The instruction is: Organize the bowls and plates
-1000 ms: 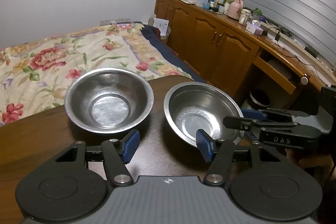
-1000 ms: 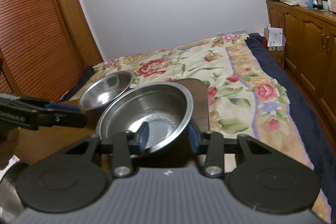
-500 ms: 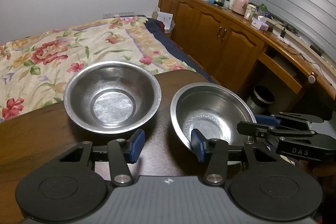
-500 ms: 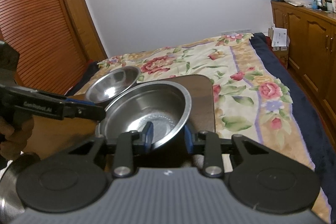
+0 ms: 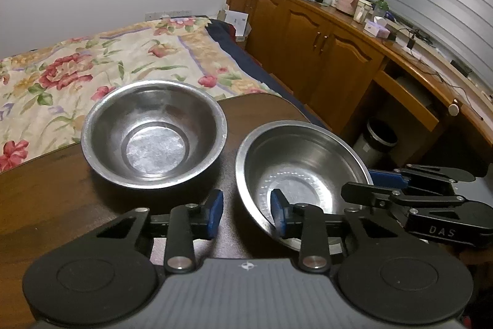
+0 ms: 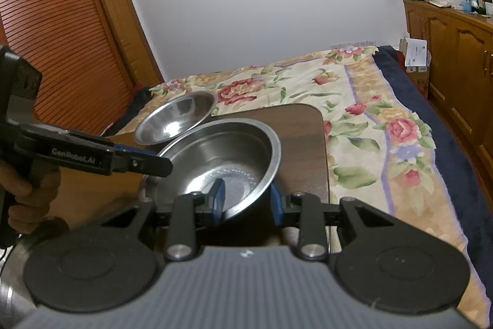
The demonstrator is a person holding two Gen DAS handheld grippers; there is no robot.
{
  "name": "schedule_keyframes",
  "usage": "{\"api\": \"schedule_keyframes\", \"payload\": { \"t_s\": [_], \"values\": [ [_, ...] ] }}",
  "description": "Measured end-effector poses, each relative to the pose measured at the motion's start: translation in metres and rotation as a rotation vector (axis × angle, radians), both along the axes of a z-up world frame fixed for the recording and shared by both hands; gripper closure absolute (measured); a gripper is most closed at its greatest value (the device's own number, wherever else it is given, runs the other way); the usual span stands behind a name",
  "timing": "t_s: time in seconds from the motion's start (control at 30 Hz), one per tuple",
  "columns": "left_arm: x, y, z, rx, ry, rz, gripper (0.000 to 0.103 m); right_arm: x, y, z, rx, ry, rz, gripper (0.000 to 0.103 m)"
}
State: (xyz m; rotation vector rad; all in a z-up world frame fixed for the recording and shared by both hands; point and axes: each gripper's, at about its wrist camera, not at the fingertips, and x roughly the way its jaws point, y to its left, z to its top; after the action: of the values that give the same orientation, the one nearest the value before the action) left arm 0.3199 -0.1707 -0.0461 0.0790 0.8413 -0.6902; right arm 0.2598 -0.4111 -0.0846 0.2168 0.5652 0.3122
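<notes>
**Two-tool hold on the near bowl, ahead of nesting**

My right tool (image 6: 248, 202) has its blue pads on either side of the near bowl's (image 5: 300, 171) rim, one pad inside and one outside, narrowed onto the wall, so the bowl sits tilted up off the counter (image 5: 61, 199). My left tool (image 5: 245, 213) is partly open and straddles the opposite rim of the same bowl: one pad (image 5: 279, 210) is inside, the other (image 5: 214, 213) outside, with a visible gap, so it holds nothing. I judge this opposing placement steadies a thin, slippery steel wall. The far bowl (image 5: 154, 133) rests upright on the counter just beside the near one, not touching, near the counter edge by the bed (image 5: 92, 63). I judge it the likely nesting target.
</notes>
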Motion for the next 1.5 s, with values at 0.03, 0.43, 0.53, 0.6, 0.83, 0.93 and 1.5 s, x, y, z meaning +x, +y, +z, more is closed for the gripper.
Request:
{"api": "schedule_keyframes", "payload": {
  "t_s": [0.03, 0.43, 0.53, 0.6, 0.83, 0.93, 1.5],
  "values": [
    [0.000, 0.000, -0.001, 0.000, 0.003, -0.003, 0.073, 0.001, 0.000, 0.000, 0.004, 0.002, 0.001, 0.070],
    [-0.012, 0.004, 0.010, -0.014, -0.013, -0.031, 0.084, -0.007, -0.002, 0.008, 0.010, 0.002, -0.004, 0.079],
    [-0.018, 0.005, 0.015, -0.023, -0.027, -0.037, 0.084, -0.012, -0.002, 0.014, 0.007, -0.007, -0.008, 0.079],
    [-0.022, 0.006, 0.019, -0.030, -0.034, -0.045, 0.084, -0.015, -0.003, 0.018, 0.004, -0.014, -0.011, 0.079],
    [-0.039, 0.008, 0.033, -0.063, -0.067, -0.061, 0.083, -0.031, -0.004, 0.034, -0.016, -0.035, -0.027, 0.079],
    [-0.046, 0.011, 0.040, -0.076, -0.077, -0.064, 0.083, -0.038, -0.001, 0.041, -0.026, -0.047, -0.030, 0.079],
    [-0.090, 0.040, 0.066, -0.113, -0.140, -0.062, 0.083, -0.069, 0.016, 0.064, -0.048, -0.077, -0.031, 0.079]
  ]
}}
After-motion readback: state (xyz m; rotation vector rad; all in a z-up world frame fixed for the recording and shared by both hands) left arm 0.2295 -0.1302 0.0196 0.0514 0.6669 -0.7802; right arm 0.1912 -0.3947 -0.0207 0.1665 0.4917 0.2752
